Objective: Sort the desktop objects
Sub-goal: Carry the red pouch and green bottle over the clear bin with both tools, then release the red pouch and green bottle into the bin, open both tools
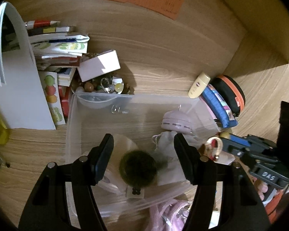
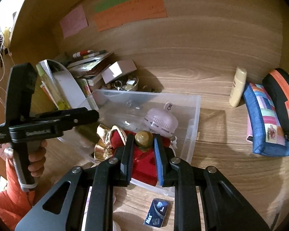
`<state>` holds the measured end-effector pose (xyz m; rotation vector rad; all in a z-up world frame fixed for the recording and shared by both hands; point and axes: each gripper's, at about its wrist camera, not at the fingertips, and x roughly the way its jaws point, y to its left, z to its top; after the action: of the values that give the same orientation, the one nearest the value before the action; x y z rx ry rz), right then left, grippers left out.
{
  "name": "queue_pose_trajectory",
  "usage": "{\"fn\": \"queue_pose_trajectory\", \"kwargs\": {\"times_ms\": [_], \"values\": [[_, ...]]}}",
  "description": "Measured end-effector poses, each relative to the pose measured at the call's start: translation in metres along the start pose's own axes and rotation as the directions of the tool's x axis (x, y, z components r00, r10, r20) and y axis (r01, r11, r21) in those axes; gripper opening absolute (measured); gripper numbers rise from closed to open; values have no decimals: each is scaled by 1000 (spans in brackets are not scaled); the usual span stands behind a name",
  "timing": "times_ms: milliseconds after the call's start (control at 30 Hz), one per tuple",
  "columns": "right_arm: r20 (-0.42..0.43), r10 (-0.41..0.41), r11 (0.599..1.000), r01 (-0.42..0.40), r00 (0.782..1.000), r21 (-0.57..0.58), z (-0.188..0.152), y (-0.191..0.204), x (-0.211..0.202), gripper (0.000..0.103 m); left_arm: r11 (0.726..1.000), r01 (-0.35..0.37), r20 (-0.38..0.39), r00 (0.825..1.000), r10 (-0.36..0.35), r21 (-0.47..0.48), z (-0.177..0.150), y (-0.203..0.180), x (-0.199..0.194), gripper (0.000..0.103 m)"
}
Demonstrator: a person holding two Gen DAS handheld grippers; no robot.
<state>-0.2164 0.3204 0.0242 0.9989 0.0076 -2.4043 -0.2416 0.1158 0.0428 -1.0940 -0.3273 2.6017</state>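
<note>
A clear plastic bin (image 1: pixel 73 119) sits on the wooden desk; it also shows in the right wrist view (image 2: pixel 194 119). Inside lie a dark green fuzzy ball (image 1: pixel 137 166), a white drawstring pouch (image 1: pixel 164 144), a lilac round case (image 1: pixel 176 120) and a cream disc (image 1: pixel 123 144). My left gripper (image 1: pixel 143 150) is open above the bin, over the fuzzy ball. My right gripper (image 2: pixel 143 150) is shut on a red and gold doll with a brown head (image 2: pixel 143 138), held over the bin's near edge. The doll's gold part (image 1: pixel 212 147) shows at the bin's right side.
Books and papers (image 1: pixel 57 46) are stacked at the left, with a white box (image 1: pixel 99 65) and a dish of beads (image 1: pixel 104 86) behind the bin. A cream bottle (image 2: pixel 238 86), blue pouch (image 2: pixel 265 123) and black-orange case (image 2: pixel 283 98) stand at right. A small blue packet (image 2: pixel 158 214) lies near me.
</note>
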Motion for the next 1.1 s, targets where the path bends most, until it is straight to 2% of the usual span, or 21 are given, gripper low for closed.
{"fn": "queue_pose_trajectory", "kwargs": {"times_ms": [300,533,667,800,867,933,1100], "values": [[-59,-5,1000,4,998,-10,-2,2,26,18,999,-30,53,998,29,13,-2,1,-18,67],[-109,-72,992,60,991,-107,-9,17,44,17,999,-41,83,996,39,22,-6,0,-31,67],[-111,-82,990,69,990,-122,-8,18,41,17,998,-49,100,994,46,32,-12,-1,-43,69],[-77,-98,989,88,992,-121,-8,17,28,18,996,-87,123,989,82,38,-20,2,-57,74],[-53,-91,991,86,994,-104,-9,17,16,23,994,-102,126,987,96,44,-24,4,-62,74],[-26,-101,991,98,995,-90,-10,18,4,39,991,-124,128,985,117,50,-29,6,-69,74],[54,-128,988,132,990,-75,-18,22,-28,56,984,-171,126,978,165,45,-45,14,-85,76]]}}
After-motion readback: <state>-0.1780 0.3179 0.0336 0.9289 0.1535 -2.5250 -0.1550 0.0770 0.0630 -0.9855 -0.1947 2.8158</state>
